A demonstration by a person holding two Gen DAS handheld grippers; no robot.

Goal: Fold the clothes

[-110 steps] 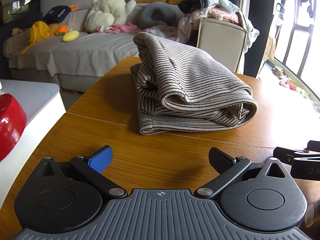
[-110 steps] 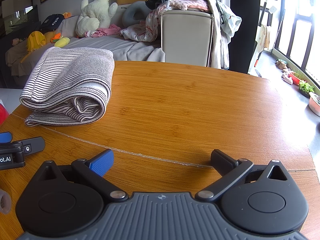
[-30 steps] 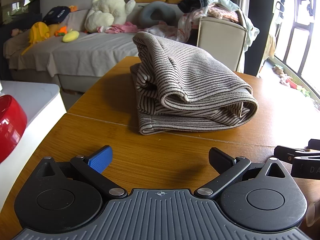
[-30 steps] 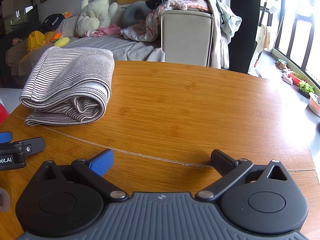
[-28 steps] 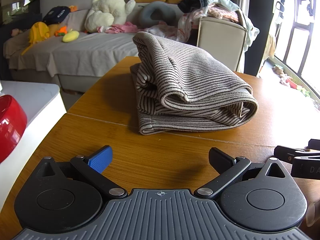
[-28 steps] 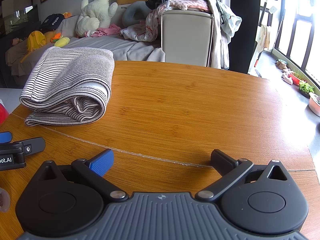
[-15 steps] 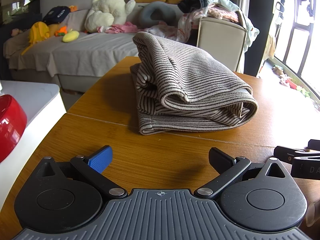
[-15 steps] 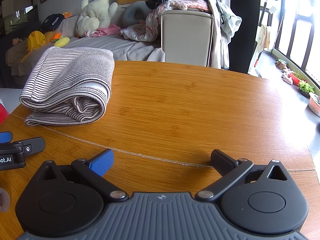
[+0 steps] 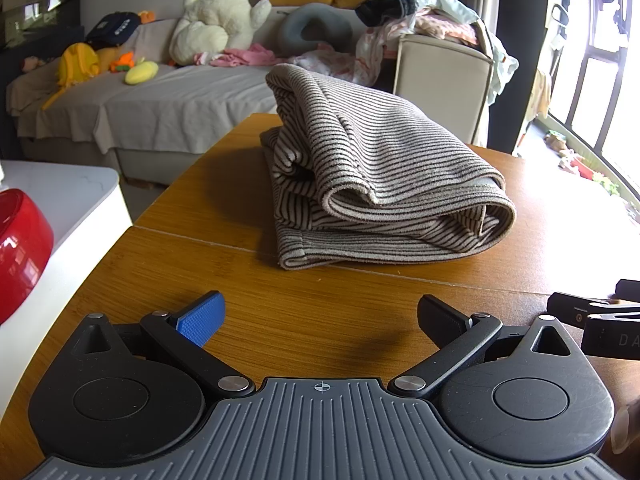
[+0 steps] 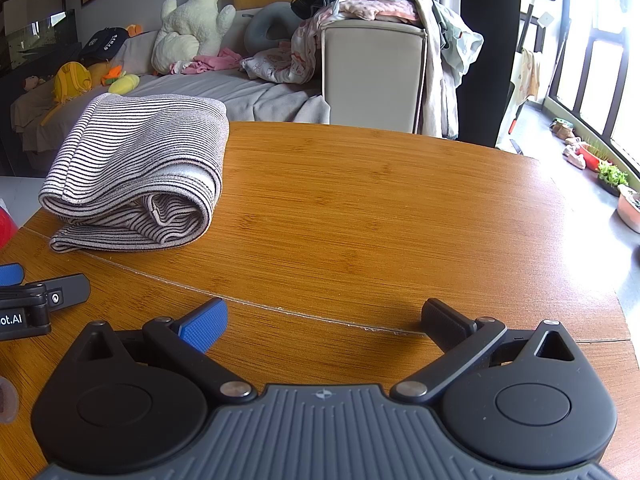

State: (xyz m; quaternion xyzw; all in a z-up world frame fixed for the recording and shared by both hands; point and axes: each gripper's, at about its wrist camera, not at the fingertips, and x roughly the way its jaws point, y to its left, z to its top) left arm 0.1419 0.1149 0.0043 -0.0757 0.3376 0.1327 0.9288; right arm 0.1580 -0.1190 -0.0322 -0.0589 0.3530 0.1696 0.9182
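A striped grey-and-black garment (image 9: 376,168) lies folded in a thick bundle on the wooden table (image 9: 248,288). It also shows in the right wrist view (image 10: 140,176) at the far left. My left gripper (image 9: 320,316) is open and empty, low over the table a little in front of the garment. My right gripper (image 10: 324,320) is open and empty, to the right of the garment over bare wood. The left gripper's fingers (image 10: 44,296) show at the left edge of the right wrist view.
A red bowl (image 9: 20,248) sits on a white counter (image 9: 76,200) left of the table. Behind the table stand a sofa (image 9: 168,100) with plush toys and a beige chair (image 10: 372,76) piled with clothes. A window is at the right.
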